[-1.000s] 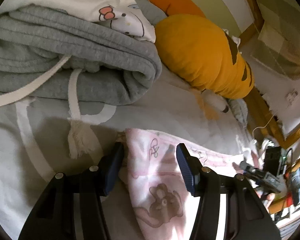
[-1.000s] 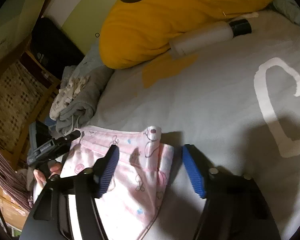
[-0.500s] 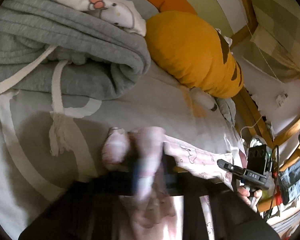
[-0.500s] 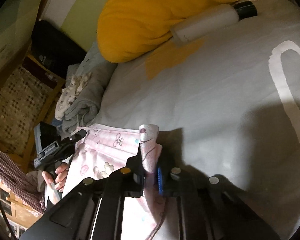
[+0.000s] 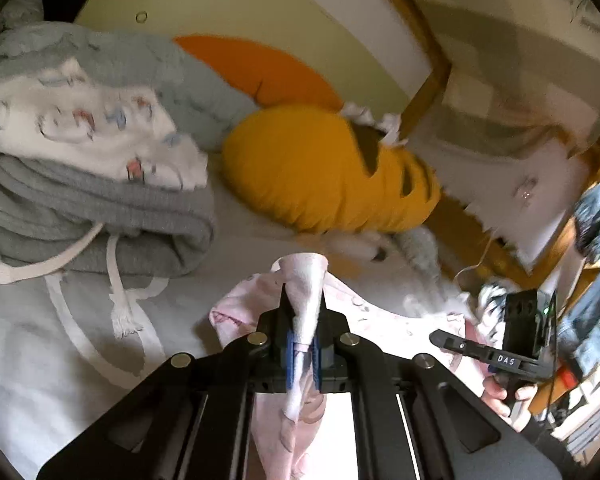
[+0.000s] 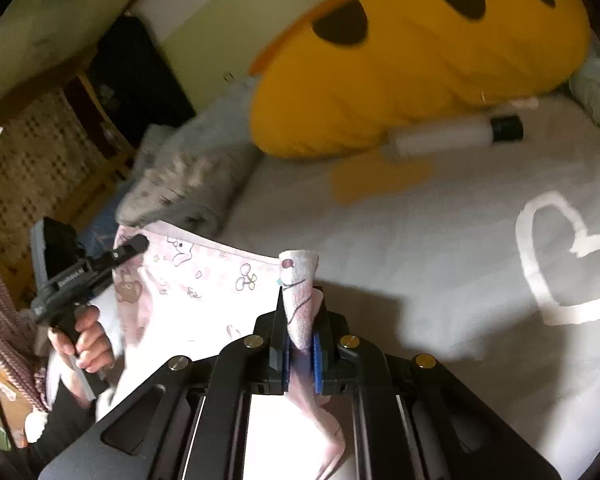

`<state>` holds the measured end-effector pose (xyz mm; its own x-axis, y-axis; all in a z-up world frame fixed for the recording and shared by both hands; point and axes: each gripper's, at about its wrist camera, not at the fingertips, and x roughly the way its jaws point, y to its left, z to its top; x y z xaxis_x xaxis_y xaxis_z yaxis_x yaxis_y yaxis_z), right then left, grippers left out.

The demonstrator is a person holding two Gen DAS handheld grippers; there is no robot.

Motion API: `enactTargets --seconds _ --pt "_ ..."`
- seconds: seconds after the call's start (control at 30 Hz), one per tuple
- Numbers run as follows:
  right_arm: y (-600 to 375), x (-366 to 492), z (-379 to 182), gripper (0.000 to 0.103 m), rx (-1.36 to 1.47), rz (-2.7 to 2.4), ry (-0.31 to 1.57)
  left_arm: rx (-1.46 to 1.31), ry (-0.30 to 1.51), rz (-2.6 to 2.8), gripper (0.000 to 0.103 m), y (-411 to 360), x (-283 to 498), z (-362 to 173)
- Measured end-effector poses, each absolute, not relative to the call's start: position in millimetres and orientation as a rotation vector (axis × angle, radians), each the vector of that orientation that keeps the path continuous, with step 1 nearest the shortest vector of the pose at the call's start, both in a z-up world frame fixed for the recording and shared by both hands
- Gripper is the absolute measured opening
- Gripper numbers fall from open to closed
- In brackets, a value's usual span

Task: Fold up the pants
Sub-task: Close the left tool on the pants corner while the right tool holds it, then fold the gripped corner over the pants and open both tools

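Pink cartoon-print pants [image 6: 196, 284] hang stretched between my two grippers above the grey bed sheet [image 6: 440, 248]. In the left wrist view my left gripper [image 5: 302, 344] is shut on a bunched corner of the pants [image 5: 304, 280], which sticks up past the blue pads. My right gripper [image 6: 300, 340] is shut on the other corner, a rolled fold rising between its fingers. Each view shows the opposite gripper off to the side: the right gripper [image 5: 444, 338] and the left gripper [image 6: 136, 245], each held by a hand [image 6: 84, 340].
A pile of grey sweatpants with white drawstrings [image 5: 100, 208] and a white printed garment [image 5: 80, 136] lies left. A yellow plush pillow [image 6: 420, 60] lies at the back, with a white black-capped bottle [image 6: 452, 136] beside it. Folded grey clothes [image 6: 188, 184] and a wooden bed frame [image 5: 428, 80] border the sheet.
Both grippers were open around the pants' edge on the bed. They closed on it and have lifted it up off the sheet, tilting upward.
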<state>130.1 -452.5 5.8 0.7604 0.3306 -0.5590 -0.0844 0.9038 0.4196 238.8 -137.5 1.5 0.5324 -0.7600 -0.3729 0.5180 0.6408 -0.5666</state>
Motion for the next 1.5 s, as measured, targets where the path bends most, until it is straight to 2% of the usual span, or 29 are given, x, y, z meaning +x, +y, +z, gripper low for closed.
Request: enactTargets --seconds 0.27,0.57,0.73,1.27,1.5 --pt "-428.8 48.4 66.0 0.008 0.362 0.291 0.541 -0.382 0.577 -0.82 0.006 -123.5 193.1 52.4" --pt "-412.2 -19.3 70.8 0.008 0.403 0.274 0.505 -0.319 0.592 -0.845 0.006 -103.1 118.0 83.4" --pt "-405.8 -27.5 58.2 0.008 0.411 0.227 0.551 -0.257 0.641 -0.812 0.006 -103.2 94.0 70.6" --pt "-402.5 4.0 -18.8 0.008 0.431 0.098 0.908 -0.131 0.87 -0.7 0.006 -119.5 96.7 -8.6" --pt "-400.7 6.9 -29.1 0.008 0.423 0.075 0.944 -0.1 0.879 -0.681 0.007 -122.7 95.4 -26.1"
